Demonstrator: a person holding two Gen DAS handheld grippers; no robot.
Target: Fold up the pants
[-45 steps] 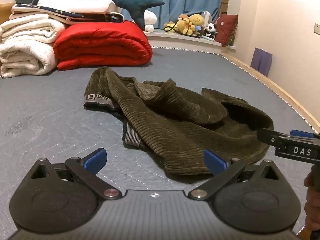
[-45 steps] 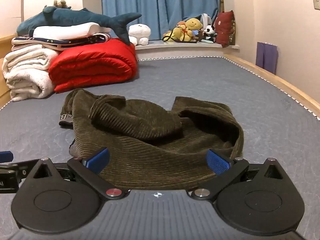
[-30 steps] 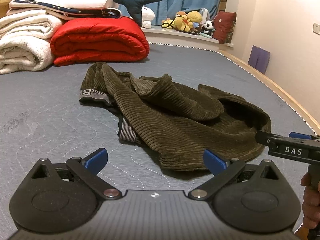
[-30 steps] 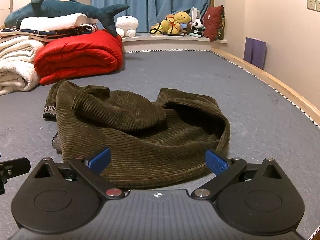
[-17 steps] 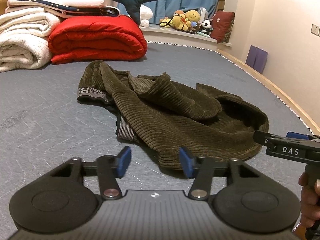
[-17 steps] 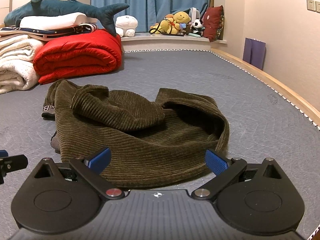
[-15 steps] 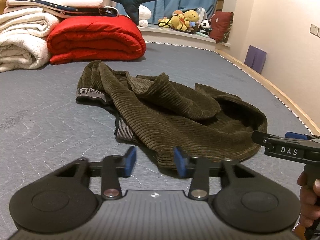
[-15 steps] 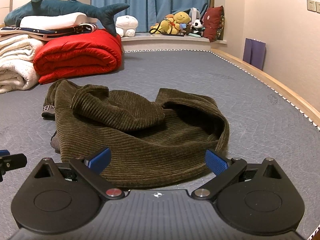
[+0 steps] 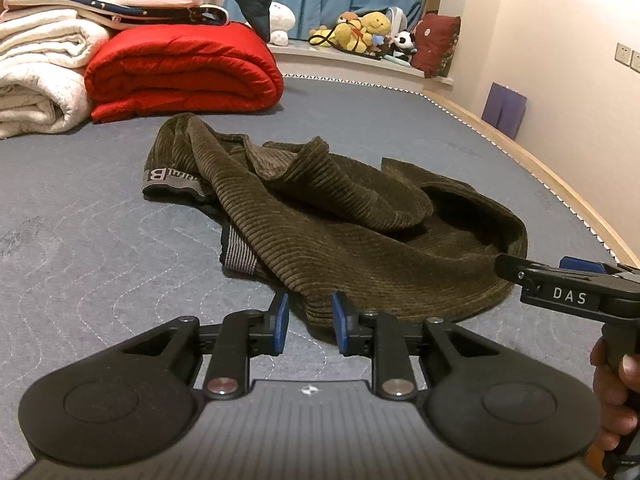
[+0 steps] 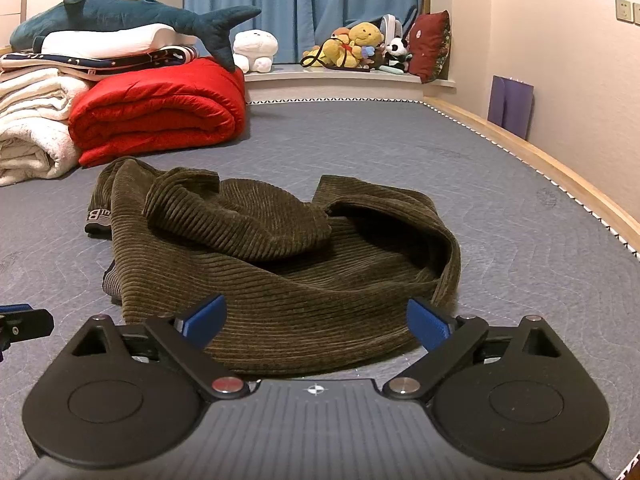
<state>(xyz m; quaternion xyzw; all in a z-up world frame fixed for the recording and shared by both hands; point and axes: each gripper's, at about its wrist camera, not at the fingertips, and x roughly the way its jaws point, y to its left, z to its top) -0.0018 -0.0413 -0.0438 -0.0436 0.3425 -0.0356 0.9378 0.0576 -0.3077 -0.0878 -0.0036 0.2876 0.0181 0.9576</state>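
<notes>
Olive-green corduroy pants (image 9: 340,232) lie crumpled on the grey mattress (image 9: 80,220), with a grey lettered waistband at their left. My left gripper (image 9: 308,322) sits low at the pants' near edge; its blue pads stand a narrow gap apart with the near corner of the cloth at the gap. Whether it pinches the cloth I cannot tell. My right gripper (image 10: 316,320) is wide open, its pads either side of the pants' (image 10: 280,264) near hem. It also shows at the right of the left wrist view (image 9: 568,284).
A folded red quilt (image 9: 180,68), white blankets (image 9: 36,76) and a plush shark (image 10: 132,14) are stacked at the far left. Soft toys (image 10: 356,46) line the far sill. A wooden bed edge (image 10: 560,176) runs along the right.
My left gripper's jaws have narrowed from wide open to a small gap and it has moved up to the pants' near corner. The right gripper has stayed open and nearly still.
</notes>
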